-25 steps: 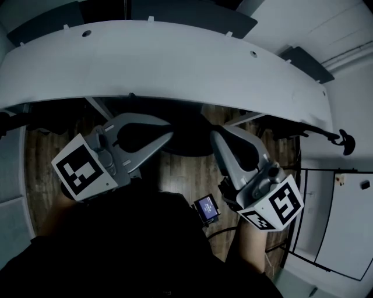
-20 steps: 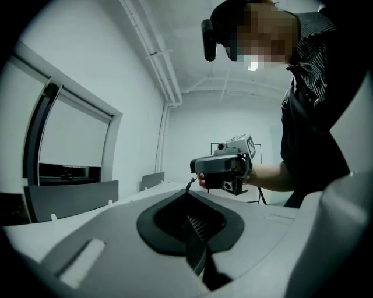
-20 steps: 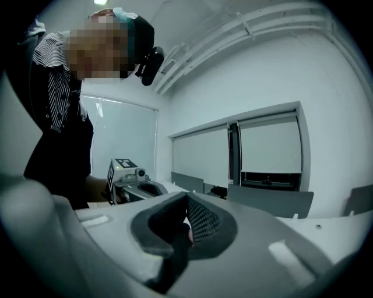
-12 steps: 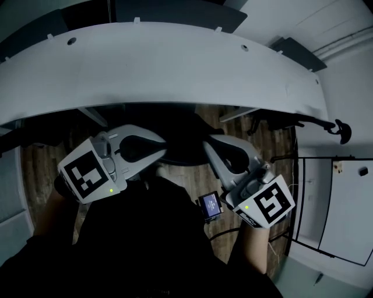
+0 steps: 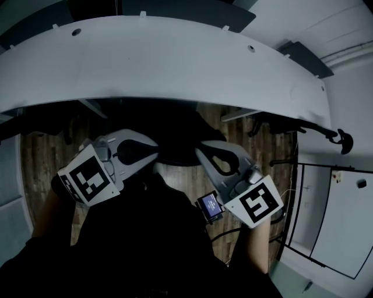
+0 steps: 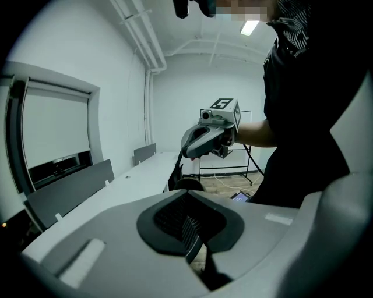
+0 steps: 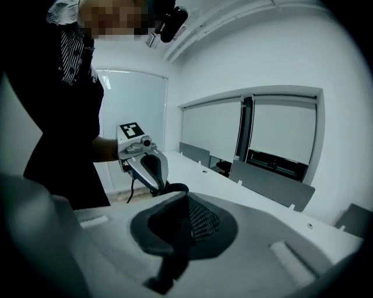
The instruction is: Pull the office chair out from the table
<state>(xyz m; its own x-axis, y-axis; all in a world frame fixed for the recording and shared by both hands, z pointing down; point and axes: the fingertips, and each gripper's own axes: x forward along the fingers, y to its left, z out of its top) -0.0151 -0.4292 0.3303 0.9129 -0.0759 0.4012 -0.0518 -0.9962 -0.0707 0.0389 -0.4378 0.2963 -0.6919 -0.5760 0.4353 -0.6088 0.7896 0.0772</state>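
The black office chair (image 5: 178,137) stands tucked under the curved white table (image 5: 175,64), its back just in front of me. My left gripper (image 5: 157,154) hovers at the chair back's left side and my right gripper (image 5: 200,154) at its right side. Both are shut with nothing between the fingers. In the left gripper view the shut gripper (image 6: 195,250) faces the right gripper (image 6: 207,137), with the chair's top (image 6: 187,183) below it. The right gripper view has its own gripper (image 7: 178,233) shut, and the left gripper (image 7: 143,163) is above the chair's top (image 7: 175,189). Whether either touches the chair I cannot tell.
Grey partition panels (image 5: 175,9) line the table's far edge. Another dark chair (image 5: 303,125) sits under the table's right end. A black frame with white panels (image 5: 332,215) stands at the right. A small lit screen (image 5: 208,205) hangs at my waist. The floor is wood.
Both grippers have sunk lower and drawn closer together, nearer the chair back. Their jaws stay shut.
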